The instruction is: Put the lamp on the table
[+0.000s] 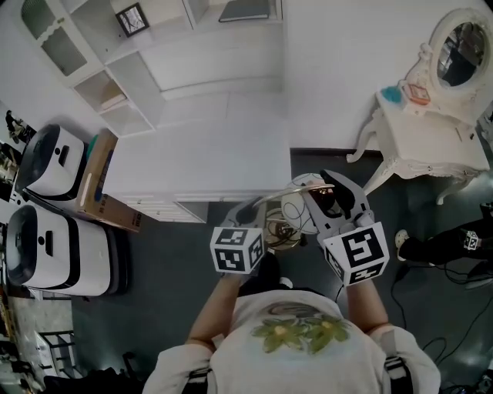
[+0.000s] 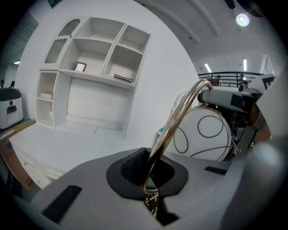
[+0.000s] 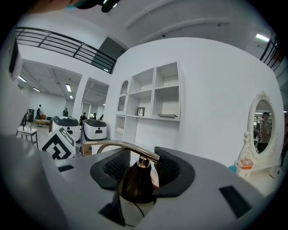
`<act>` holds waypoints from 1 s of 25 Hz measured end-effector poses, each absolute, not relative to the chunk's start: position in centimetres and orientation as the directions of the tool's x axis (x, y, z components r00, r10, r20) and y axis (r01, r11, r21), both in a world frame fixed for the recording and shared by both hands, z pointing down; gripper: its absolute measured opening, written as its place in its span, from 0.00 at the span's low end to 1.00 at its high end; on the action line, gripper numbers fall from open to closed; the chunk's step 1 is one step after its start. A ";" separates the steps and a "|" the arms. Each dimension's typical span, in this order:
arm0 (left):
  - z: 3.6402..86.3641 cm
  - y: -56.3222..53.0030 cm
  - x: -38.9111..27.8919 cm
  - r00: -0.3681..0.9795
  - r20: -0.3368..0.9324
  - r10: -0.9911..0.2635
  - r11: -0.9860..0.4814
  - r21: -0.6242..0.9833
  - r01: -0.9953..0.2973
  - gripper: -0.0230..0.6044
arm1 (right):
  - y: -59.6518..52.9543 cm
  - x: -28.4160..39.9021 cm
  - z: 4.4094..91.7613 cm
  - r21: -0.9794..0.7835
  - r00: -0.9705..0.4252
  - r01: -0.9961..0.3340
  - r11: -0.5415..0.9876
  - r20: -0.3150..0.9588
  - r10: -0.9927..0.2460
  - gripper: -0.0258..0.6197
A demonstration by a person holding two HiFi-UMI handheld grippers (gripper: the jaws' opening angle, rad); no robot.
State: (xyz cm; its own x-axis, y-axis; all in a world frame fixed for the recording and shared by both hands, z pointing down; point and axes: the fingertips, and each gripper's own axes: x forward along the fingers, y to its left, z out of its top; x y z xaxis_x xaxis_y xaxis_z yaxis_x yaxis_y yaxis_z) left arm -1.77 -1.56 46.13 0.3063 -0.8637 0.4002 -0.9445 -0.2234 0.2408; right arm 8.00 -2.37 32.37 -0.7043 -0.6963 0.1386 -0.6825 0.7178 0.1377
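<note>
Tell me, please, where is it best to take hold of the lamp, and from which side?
Grip the lamp by two narrow parts, from the person's side: the curved brass tube with the left tool, the dark neck above the white globe with the right tool, as held now. Both fit between the jaws; the globe is round and smooth, so it would likely slip.

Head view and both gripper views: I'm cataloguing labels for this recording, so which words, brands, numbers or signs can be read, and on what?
Nothing in any view reads as text.
left marker cube, right marker cube: black-and-white square patterns, no letters.
cardboard box: print, if any, too small to read.
framed picture: too small to read.
white machines: no legible label.
</note>
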 end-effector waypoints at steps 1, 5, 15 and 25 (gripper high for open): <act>45.9 -2.0 -1.9 0.306 0.396 -0.866 -0.224 0.240 -0.944 0.08 | -2.8 7.9 32.2 0.140 -0.704 -0.683 0.717 0.136 -0.697 0.33; 45.3 -3.7 -2.4 0.313 0.388 -0.867 -0.233 0.239 -0.943 0.08 | -4.2 7.3 31.6 0.149 -0.702 -0.685 0.713 0.129 -0.701 0.33; 44.8 -7.8 -3.7 0.329 0.382 -0.864 -0.247 0.248 -0.937 0.08 | -8.2 5.9 31.0 0.156 -0.696 -0.691 0.706 0.123 -0.708 0.33; 44.6 -11.5 -5.0 0.346 0.384 -0.856 -0.263 0.253 -0.931 0.08 | -11.8 4.5 30.7 0.161 -0.680 -0.704 0.692 0.126 -0.722 0.33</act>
State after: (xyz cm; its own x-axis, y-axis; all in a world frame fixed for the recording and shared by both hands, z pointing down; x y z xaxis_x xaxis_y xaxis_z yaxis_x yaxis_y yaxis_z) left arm -5.03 -11.55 44.58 0.3458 -0.8563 0.3836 -0.9311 -0.2627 0.2529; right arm 4.54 -11.80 30.71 -0.6805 -0.7219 0.1258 -0.7041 0.6917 0.1606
